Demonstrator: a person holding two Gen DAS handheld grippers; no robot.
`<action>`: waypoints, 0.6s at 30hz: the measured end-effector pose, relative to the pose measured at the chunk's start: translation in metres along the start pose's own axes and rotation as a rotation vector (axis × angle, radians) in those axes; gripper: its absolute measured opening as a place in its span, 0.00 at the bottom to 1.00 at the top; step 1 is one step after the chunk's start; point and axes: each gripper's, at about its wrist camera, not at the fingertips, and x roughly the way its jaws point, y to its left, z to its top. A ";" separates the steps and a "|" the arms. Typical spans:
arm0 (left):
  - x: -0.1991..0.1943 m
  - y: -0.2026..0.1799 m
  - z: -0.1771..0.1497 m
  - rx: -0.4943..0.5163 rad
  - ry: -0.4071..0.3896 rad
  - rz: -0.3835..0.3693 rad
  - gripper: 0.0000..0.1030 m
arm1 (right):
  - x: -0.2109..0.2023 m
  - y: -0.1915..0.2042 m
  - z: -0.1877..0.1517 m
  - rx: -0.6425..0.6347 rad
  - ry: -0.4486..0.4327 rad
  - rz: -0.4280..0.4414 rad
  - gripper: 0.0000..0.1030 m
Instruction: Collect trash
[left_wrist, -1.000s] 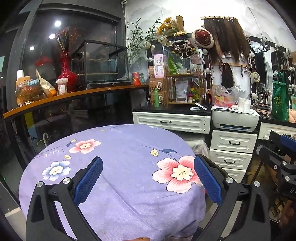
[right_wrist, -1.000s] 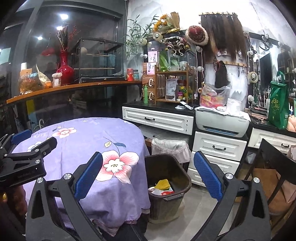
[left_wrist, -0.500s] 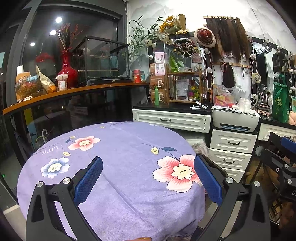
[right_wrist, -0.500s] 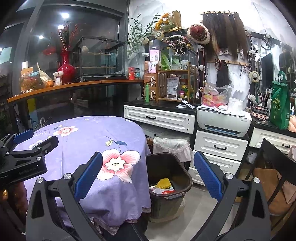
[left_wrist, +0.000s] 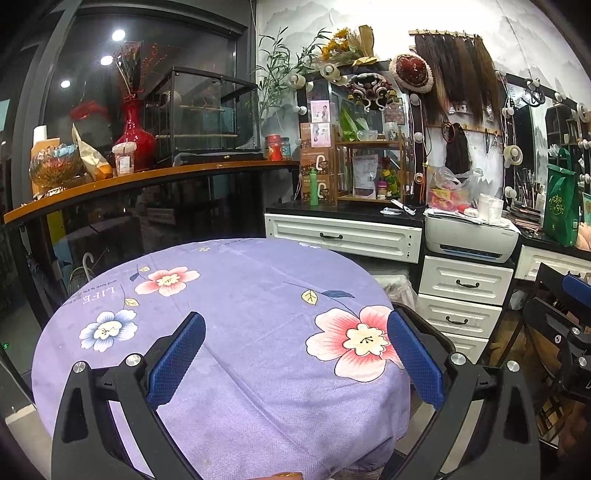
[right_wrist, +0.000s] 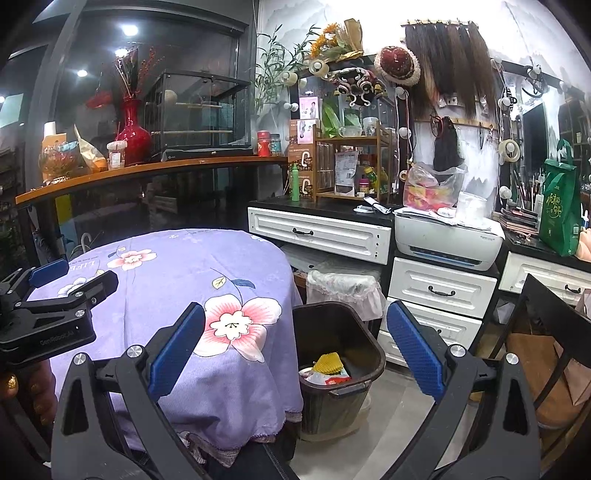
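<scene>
- Lilac tablecloth (left_wrist: 236, 295) is showing pink and blue flowers.
- Gripper pads (right_wrist: 177, 349) are looking dotted blue.
- Dark brown bin (right_wrist: 334, 354) is holding yellow trash (right_wrist: 327, 363).
- Vase (right_wrist: 133, 134) is gleaming red.
- Drawers (right_wrist: 319, 232) are looking white.

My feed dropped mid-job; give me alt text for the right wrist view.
The open right tool frames a dark trash bin holding yellow and red litter, on the floor beside a round table under a purple floral cloth. The left tool shows at the left edge.
</scene>
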 end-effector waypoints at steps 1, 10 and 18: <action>0.000 0.000 0.000 0.000 -0.002 0.000 0.95 | 0.000 0.000 0.000 0.000 0.001 0.000 0.94; 0.001 0.000 0.000 0.004 -0.001 0.001 0.95 | 0.000 0.001 -0.002 0.000 0.003 0.003 0.94; 0.003 0.002 -0.003 -0.003 0.011 -0.002 0.95 | 0.001 0.002 -0.005 -0.001 0.010 0.008 0.94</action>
